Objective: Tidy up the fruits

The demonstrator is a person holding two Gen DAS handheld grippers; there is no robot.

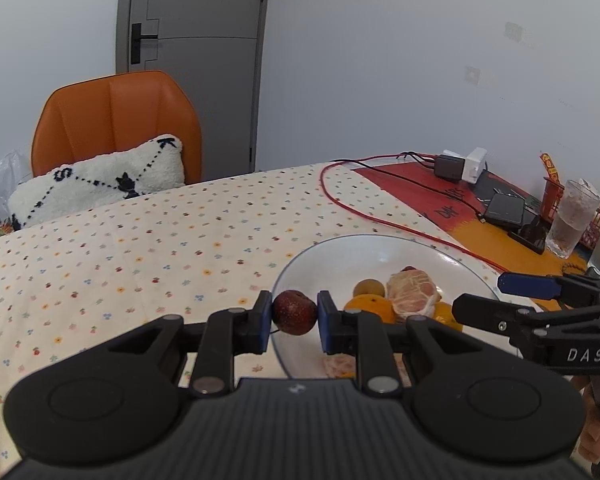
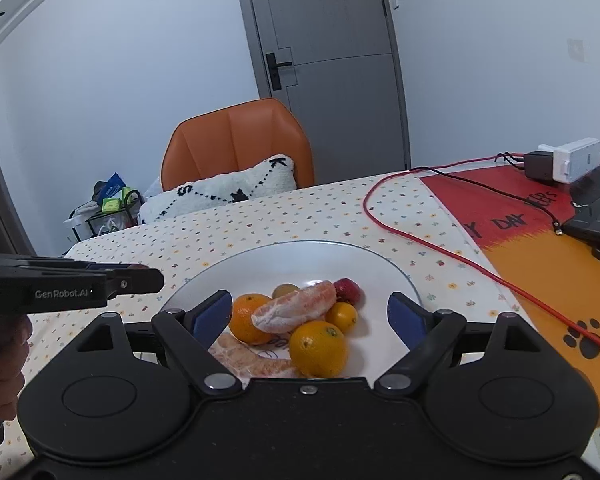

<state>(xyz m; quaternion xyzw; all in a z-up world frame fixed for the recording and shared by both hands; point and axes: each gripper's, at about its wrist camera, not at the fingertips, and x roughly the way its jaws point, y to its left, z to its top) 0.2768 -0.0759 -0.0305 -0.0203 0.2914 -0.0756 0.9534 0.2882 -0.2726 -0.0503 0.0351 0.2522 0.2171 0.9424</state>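
Dotted-cloth surface [image 1: 140, 248]; left tool [image 1: 294, 316] pinches dark red fruit [image 1: 295, 312] at plate [image 1: 380, 248] rim; right tool [image 2: 310, 316] spread; only its view shows two oranges [image 2: 318, 348].

Table [image 2: 284, 216] in dotted cloth bears plate [image 2: 384, 268], red cable [image 2: 432, 248]

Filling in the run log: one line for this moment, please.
left gripper: shut on dark red fruit | right gripper: open over plate
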